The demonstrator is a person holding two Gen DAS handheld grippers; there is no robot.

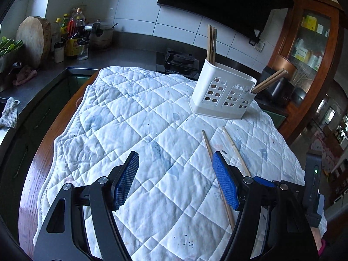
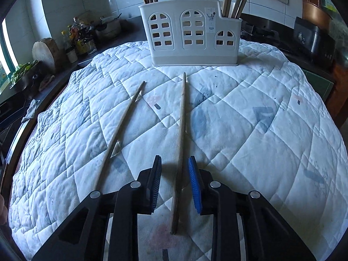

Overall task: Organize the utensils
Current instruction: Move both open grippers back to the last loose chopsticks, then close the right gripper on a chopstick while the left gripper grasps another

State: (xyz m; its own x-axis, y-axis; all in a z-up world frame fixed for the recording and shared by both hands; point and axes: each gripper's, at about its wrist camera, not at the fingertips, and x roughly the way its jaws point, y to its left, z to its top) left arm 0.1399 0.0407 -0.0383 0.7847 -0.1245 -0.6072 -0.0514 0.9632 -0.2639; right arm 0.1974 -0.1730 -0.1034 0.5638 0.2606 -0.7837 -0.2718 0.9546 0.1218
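Note:
Two wooden chopsticks lie loose on a white quilted cloth. One chopstick runs straight between the blue pads of my right gripper; a gap shows on both sides, so its jaws stand narrowly open around it. The other chopstick lies to its left. In the left wrist view this chopstick passes under the right finger of my left gripper, which is wide open and holds nothing. A white slotted utensil holder stands upright beyond, with several chopsticks in it.
The cloth covers a wooden table whose edge shows at the left. Behind are a dark counter with bottles, a round wooden block, a stove and a black appliance. A wooden cabinet stands at the right.

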